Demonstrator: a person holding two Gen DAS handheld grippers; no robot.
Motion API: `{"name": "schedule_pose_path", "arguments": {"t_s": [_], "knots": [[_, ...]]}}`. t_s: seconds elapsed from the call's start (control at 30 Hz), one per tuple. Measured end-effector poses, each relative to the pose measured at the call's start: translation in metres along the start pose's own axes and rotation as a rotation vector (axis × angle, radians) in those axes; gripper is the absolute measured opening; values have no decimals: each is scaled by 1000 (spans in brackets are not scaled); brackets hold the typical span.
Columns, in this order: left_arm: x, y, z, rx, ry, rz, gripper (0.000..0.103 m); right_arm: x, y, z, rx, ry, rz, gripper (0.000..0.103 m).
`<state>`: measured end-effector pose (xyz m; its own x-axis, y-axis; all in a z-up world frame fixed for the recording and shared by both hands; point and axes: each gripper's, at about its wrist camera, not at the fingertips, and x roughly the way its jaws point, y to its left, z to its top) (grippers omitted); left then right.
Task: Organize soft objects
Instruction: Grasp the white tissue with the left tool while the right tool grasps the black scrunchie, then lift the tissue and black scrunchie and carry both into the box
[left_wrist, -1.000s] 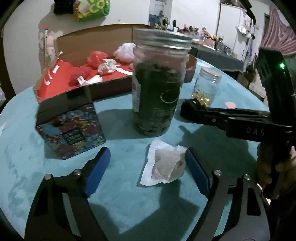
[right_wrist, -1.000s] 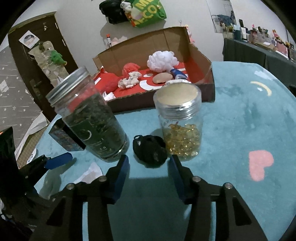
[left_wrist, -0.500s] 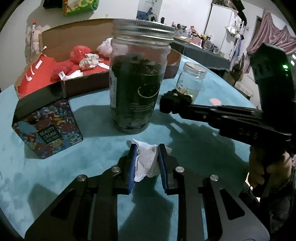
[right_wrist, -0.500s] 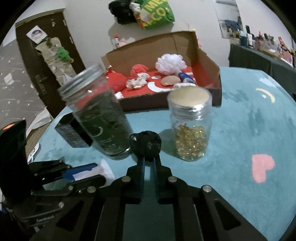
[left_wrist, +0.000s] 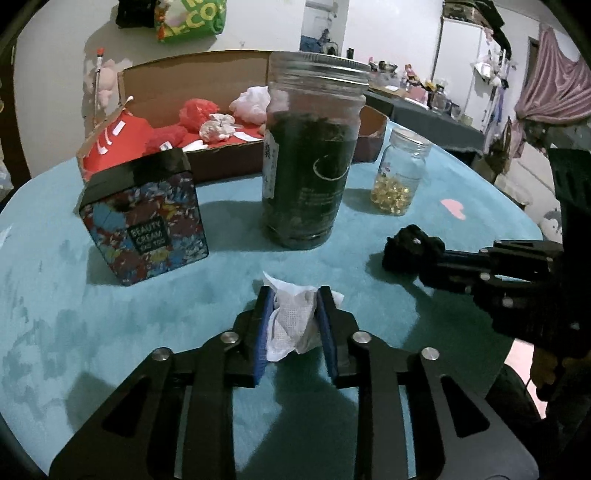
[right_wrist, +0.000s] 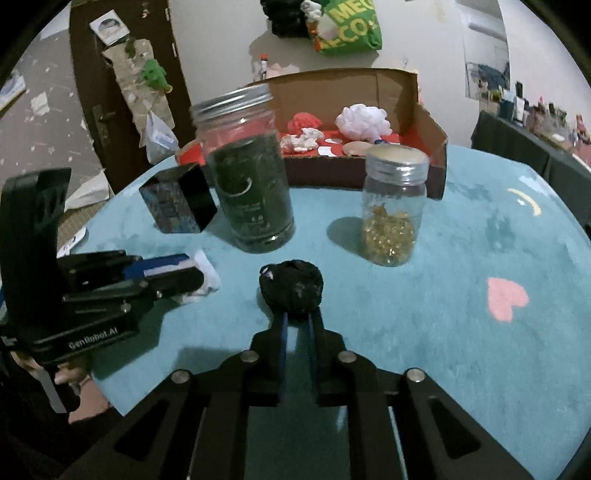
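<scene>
My left gripper (left_wrist: 293, 306) grips a crumpled white gauze wad (left_wrist: 291, 325) between its blue pads just above the teal table; the jaws are opening slightly, with the wad still touching both pads. My right gripper (right_wrist: 297, 317) is shut on a black fuzzy ball (right_wrist: 291, 288), held in front of the jars. Each gripper shows in the other's view: the right gripper (left_wrist: 428, 258) with the black ball (left_wrist: 412, 247), and the left gripper (right_wrist: 184, 269) with the white wad (right_wrist: 208, 277). An open cardboard box (left_wrist: 229, 166) at the back holds red and white soft pieces.
A tall jar of dark leaves (left_wrist: 314, 166) stands mid-table, a small jar of yellow capsules (left_wrist: 399, 177) to its right and a patterned tin (left_wrist: 147, 221) to its left. All of them are between my grippers and the box (right_wrist: 369, 173). A pink heart (right_wrist: 504, 297) marks the cloth.
Both grippers were open around their things a second ago and have closed on them. The right one has drawn the black ball back from beside the small jar.
</scene>
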<state>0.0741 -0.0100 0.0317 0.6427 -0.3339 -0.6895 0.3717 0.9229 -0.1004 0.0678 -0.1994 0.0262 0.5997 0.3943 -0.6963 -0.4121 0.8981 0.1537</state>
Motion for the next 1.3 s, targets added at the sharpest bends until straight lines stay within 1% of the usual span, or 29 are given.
{"name": "schedule_pose_path", "arguments": {"t_s": [0.03, 0.07, 0.1, 0.13, 0.17, 0.2, 0.23, 0.3, 0.33, 0.57, 0.6, 0.63, 0.67, 0.7, 0.73, 0.8, 0.87, 1.1, 1.3], "knots": [[-1, 0, -1, -3, 3, 1, 43, 0, 2, -2, -13, -1, -13, 20], [-1, -1, -3, -4, 10, 7, 66, -1, 5, -3, -37, -8, -32, 24], [0, -2, -4, -6, 14, 15, 69, -1, 6, -4, -53, -15, -50, 31], [-2, -2, -5, -7, 3, 24, 69, -1, 8, -5, -68, -23, -68, 36], [-5, -3, -5, -6, -14, 32, 69, -1, 8, -5, -74, -26, -75, 46], [-6, -3, -5, -2, -20, 36, 69, -1, 8, -6, -81, -34, -84, 52], [-5, -3, -5, -3, -12, 38, 69, -1, 8, -6, -87, -43, -97, 54], [-1, -2, -4, -14, 8, 49, 69, -1, 7, -6, -89, -55, -116, 66], [1, -1, -3, -16, 12, 53, 69, 0, 6, -6, -87, -61, -114, 67], [10, -7, 1, 15, 43, 86, 68, 7, 8, 4, -95, -87, -99, 67], [10, -8, 1, 19, 43, 86, 64, 9, 8, 6, -96, -83, -94, 65], [10, -8, 1, 23, 42, 85, 60, 12, 8, 7, -95, -77, -85, 62], [10, -9, 0, 29, 38, 84, 52, 15, 8, 8, -93, -69, -79, 49], [10, -9, 0, 33, 33, 87, 45, 19, 7, 8, -86, -57, -69, 34], [9, -9, 0, 36, 29, 84, 41, 21, 6, 7, -79, -47, -58, 34], [8, -10, 0, 42, 19, 82, 33, 20, 4, 6, -71, -62, -47, 32], [7, -10, 0, 40, 10, 89, 30, 16, 5, 6, -76, -77, -47, 32], [3, -10, 3, 31, 3, 74, 29, 12, 3, 5, -69, -77, -40, 32], [-13, -7, 12, 37, -24, 78, 28, 2, 4, 14, -83, -96, -48, 32]]}}
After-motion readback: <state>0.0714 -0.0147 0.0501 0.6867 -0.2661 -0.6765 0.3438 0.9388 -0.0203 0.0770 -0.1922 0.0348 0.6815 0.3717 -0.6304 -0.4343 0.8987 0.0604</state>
